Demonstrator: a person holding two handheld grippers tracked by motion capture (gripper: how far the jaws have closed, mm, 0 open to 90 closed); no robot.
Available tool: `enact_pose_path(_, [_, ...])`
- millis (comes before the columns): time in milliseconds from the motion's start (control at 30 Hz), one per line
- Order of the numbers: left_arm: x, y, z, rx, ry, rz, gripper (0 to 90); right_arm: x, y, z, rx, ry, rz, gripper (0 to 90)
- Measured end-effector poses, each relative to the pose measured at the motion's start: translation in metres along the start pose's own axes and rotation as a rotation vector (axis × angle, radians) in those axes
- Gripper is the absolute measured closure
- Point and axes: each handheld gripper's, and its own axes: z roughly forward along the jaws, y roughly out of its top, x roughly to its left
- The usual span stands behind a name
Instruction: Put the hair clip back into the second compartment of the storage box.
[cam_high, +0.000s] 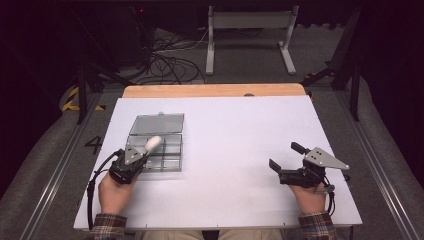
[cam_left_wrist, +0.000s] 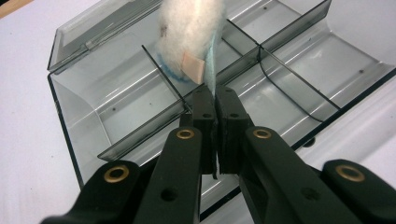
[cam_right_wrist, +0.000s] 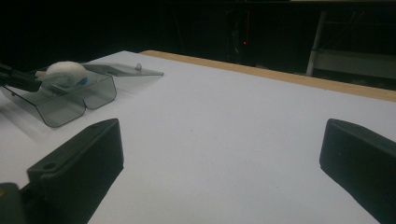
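White bench (cam_high: 225, 150) carries a clear box (cam_high: 159, 145) near its left edge; the left gripper (cam_high: 145, 152) pinches a fluffy toy (cam_high: 153, 143) above it. Right gripper (cam_high: 283, 157) rests spread wide near the right edge.

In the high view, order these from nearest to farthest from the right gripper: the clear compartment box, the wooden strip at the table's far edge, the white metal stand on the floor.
1. Clear smoked-plastic compartment box, lid open, across the table to the left of the right gripper.
2. Light wooden strip along the table's far edge.
3. White metal stand, on the floor beyond the table.
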Motion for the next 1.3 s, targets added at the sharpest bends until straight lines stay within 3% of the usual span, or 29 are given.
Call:
enact_pose_path(233, [-0.002,0.002,0.002,0.006,0.012,0.018,87.1,0.000,0.000,0.001,0.003,-0.001,0.001,0.0])
enact_pose_path(533, [-0.003,0.003,0.005,0.007,0.014,0.008,86.3,0.000,0.000,0.000,0.003,-0.002,0.002,0.0])
enact_pose_path(667, [-0.003,0.004,0.004,0.002,0.038,0.009,79.0,-0.001,0.000,0.000,0.002,-0.002,0.002,0.0])
enact_pose_path(800, [-0.003,0.004,0.003,-0.003,0.032,0.007,72.1,0.000,0.000,0.000,0.001,-0.001,0.002,0.0])
enact_pose_path(1067, [0.001,0.007,-0.008,-0.138,-0.056,-0.066,59.2,-0.001,0.001,-0.001,-0.002,-0.002,0.002,0.1])
enact_pose_path(1200, [0.005,0.011,-0.010,-0.197,-0.104,-0.107,57.8,-0.001,0.001,-0.002,-0.003,-0.004,0.005,0.2])
enact_pose_path(1300, [0.006,0.012,-0.010,-0.230,-0.134,-0.140,62.7,-0.001,0.001,-0.002,-0.003,-0.005,0.008,0.5])
